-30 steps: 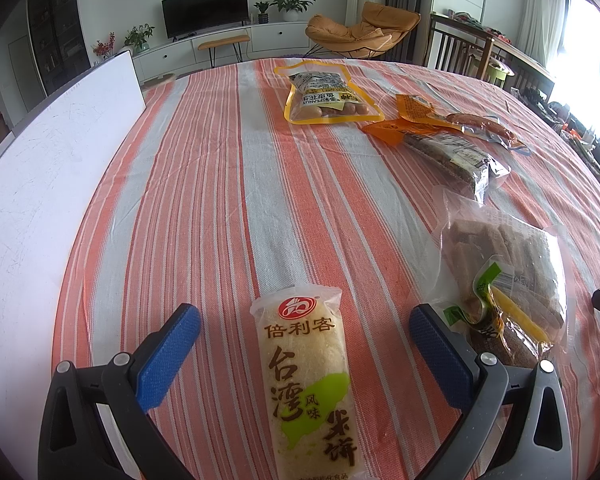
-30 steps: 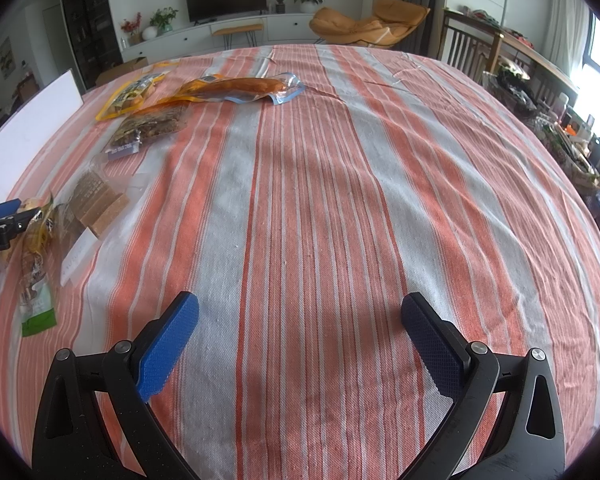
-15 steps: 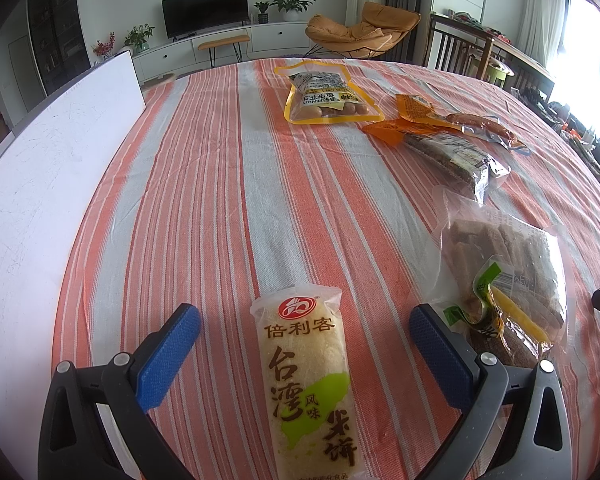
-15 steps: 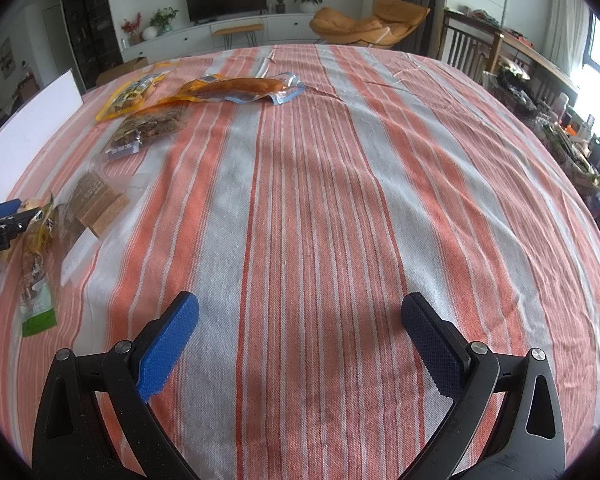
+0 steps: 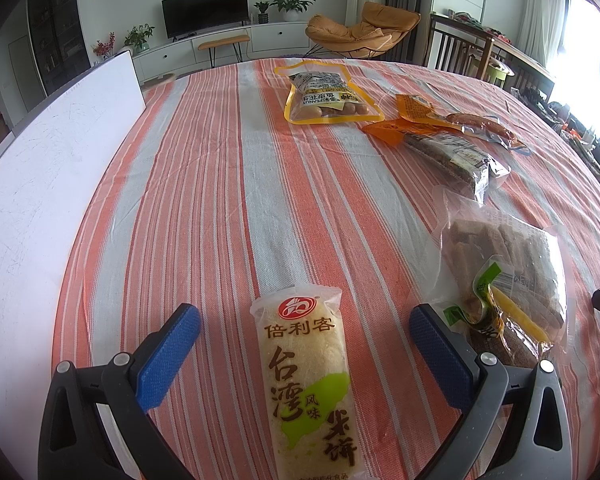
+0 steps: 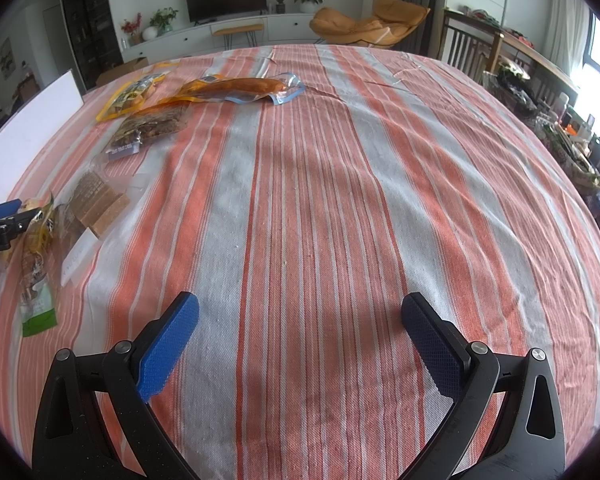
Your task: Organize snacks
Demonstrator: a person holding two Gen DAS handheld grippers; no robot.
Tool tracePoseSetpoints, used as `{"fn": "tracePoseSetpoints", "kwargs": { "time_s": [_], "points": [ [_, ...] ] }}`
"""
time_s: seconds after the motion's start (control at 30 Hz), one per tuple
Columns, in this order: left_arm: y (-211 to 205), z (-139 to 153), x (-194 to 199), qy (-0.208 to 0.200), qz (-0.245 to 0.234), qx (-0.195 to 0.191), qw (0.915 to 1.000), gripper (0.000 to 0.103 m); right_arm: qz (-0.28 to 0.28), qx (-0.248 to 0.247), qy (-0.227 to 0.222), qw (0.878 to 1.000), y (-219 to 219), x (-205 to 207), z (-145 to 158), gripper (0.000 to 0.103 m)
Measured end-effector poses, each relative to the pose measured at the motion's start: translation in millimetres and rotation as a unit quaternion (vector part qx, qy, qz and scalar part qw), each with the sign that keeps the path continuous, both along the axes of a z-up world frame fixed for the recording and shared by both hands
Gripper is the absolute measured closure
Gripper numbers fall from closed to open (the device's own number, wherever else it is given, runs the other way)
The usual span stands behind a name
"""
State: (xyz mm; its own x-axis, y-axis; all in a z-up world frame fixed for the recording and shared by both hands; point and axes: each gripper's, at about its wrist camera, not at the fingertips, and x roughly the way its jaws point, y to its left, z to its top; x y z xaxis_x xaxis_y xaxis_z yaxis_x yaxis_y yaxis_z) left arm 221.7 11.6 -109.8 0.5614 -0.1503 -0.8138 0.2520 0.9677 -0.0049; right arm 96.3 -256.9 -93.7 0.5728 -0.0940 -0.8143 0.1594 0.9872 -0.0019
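Both wide-spread fingers of the left gripper (image 5: 304, 336) flank the rice cracker pack (image 5: 310, 384) untouched.

A home living room: television (image 5: 205, 8) on a low cabinet (image 5: 236, 42); lounge chair (image 5: 360, 32); houseplants (image 5: 290, 2).

Black claws (image 5: 300, 344), blue ribbed pads (image 6: 168, 344)

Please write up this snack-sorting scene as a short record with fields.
surface: orange and grey striped tablecloth
left gripper: open, straddling the white rice cracker packet, pads apart from it
right gripper: open, nothing between its fingers
near left gripper: clear bag of brown wafers, under a green-labelled pickle pouch
far side: yellow-edged peanut pouch, sausage packet, dark nut bar packet
left edge: white board
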Motion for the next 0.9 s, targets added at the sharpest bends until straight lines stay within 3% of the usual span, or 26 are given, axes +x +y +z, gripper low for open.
{"fn": "tracePoseSetpoints", "kwargs": {
  "time_s": [0.57, 0.73, 0.9],
  "points": [
    [0, 0, 0, 0.000, -0.002, -0.001, 1.0000, 0.000, 0.000, 0.001, 0.000, 1.000, 0, 0, 0, 0.001],
    [15, 9, -1, 0.077, -0.071, 0.004, 0.9945, 0.000, 0.000, 0.001, 0.000, 1.000, 0, 0, 0, 0.001],
    [32, 12, 1, 0.127, -0.037, -0.017, 0.9911, 0.000, 0.000, 0.001, 0.000, 1.000, 0, 0, 0, 0.000]
  ]
}}
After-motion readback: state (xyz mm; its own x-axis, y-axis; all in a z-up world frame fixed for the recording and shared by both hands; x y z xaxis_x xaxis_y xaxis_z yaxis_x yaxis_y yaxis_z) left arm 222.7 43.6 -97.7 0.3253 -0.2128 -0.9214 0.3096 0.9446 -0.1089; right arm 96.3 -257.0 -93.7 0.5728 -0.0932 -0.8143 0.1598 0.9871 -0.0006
